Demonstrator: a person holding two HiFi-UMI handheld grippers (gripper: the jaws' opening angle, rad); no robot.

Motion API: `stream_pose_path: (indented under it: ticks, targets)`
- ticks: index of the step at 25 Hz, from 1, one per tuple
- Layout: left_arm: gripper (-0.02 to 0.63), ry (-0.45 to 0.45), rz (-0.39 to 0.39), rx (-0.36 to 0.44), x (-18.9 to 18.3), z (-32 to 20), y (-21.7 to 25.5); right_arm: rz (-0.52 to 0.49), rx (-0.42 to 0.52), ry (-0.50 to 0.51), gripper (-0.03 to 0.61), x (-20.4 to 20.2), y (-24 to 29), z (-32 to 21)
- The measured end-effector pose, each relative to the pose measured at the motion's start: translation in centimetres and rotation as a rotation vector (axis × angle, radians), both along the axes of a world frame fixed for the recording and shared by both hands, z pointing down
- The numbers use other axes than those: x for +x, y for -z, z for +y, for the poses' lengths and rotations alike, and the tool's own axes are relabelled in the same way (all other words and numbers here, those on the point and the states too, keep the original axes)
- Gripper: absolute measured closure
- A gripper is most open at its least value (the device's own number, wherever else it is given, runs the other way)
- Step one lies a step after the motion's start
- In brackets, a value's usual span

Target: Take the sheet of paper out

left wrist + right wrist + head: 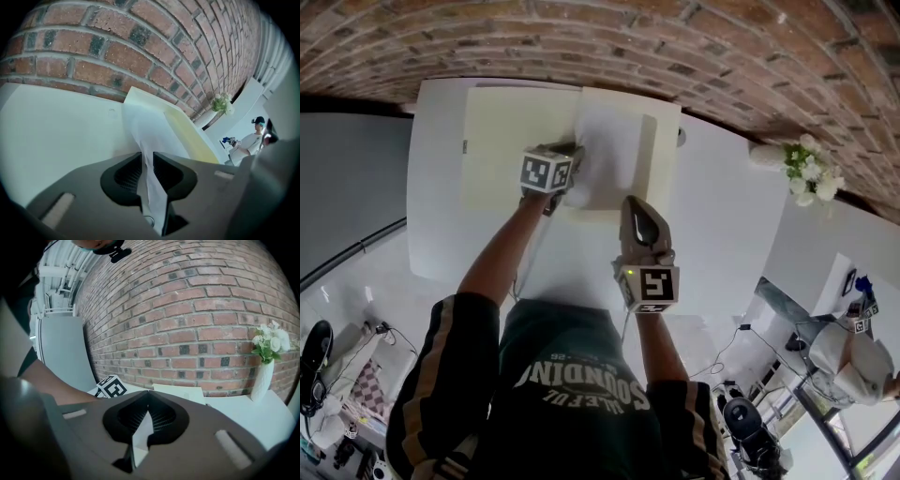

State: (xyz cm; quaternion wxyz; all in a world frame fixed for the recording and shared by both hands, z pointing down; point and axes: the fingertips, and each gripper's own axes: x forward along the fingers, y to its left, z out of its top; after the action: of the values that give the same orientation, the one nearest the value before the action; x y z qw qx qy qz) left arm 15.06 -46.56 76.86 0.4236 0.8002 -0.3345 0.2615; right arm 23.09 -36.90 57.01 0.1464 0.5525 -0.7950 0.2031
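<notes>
An open cream folder [511, 141] lies on the white table [727, 220] by the brick wall. A white sheet of paper [614, 150] rests on its right half. My left gripper [575, 173] is at the sheet's left edge. In the left gripper view the sheet [150, 133] rises off the folder [190, 138] and runs between the jaws of the left gripper [146, 157], which stand a little apart around it. My right gripper [639, 214] is at the folder's near edge. In the right gripper view the right gripper [147, 394] is shut on that pale edge [139, 439].
A white vase of flowers [802, 169] stands on the table at the right, also seen in the right gripper view as the vase [263, 373]. The brick wall [609, 37] closes off the far side. A person [251, 140] stands in the background.
</notes>
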Motion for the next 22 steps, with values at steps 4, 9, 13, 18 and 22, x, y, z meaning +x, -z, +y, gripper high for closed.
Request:
stream_pose_path:
  ticks: [4,9,13,18,22]
  targets:
    - [0.592,-0.019,-0.061,0.014,-0.2,0.0,-0.4,0.006,-0.001,0.001,0.578,0.0,-0.1,0.2]
    - [0.601,-0.021,-0.080,0.015,-0.3,-0.1,-0.6,-0.002,0.006,-0.013,0.578,0.0,0.4,0.3]
    - [0.601,-0.024,-0.073,0.023,-0.4,-0.1,-0.3,-0.002,0.007,-0.020,0.578,0.2,0.6,0.7]
    - [0.601,-0.031,-0.073,0.045,-0.9,-0.1,0.4,-0.001,0.012,-0.024,0.578,0.2,0.8,1.0]
    - [0.601,-0.033,-0.081,0.060,-1.5,-0.1,0.8,-0.007,0.028,-0.027,0.578,0.1,1.6,1.1]
